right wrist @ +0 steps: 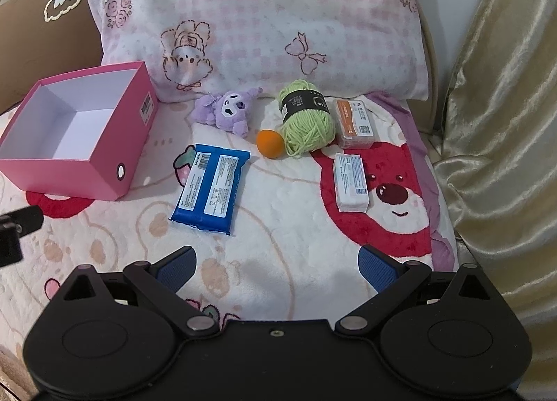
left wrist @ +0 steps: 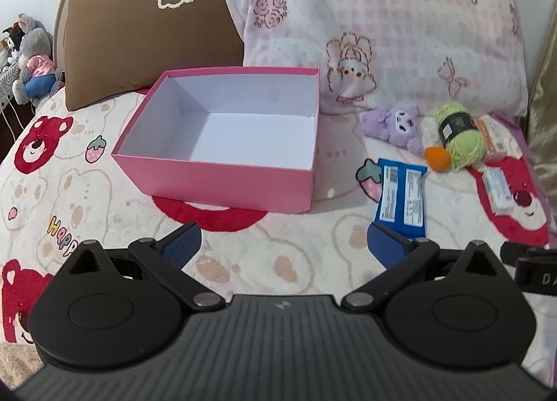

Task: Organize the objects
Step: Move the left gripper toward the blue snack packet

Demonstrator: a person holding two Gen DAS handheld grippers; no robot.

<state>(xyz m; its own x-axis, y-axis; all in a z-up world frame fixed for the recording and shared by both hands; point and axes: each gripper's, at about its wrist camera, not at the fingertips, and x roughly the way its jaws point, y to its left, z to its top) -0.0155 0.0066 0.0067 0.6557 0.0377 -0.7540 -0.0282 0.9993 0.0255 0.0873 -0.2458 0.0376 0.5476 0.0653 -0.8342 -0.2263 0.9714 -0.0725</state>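
Since the pink box [right wrist: 75, 143] sits empty at the left of the blanket [right wrist: 278, 279] and every loose item lies to its right, the step in hand looks like the first pick. Both tools hover above the blanket with nothing between their pads: the left gripper [left wrist: 283, 244] is spread wide in front of the box, and the right gripper [right wrist: 276, 267] is spread wide just short of the blue packet [right wrist: 212, 188].

That packet is nearest the right gripper and seems the sensible first target. It lies flat, with its long axis running from near to far and leaning slightly right at the far end. To take it well, I would bring the pads down across its short width, near the middle, so that it does not droop or swing, then carry it left over the box rim.

Further back lie a purple plush toy [right wrist: 226, 112], an orange ball [right wrist: 269, 143] touching a green yarn skein [right wrist: 306, 119], an orange-labelled case [right wrist: 355, 122] and a white packet [right wrist: 350, 181] on the red bear print.
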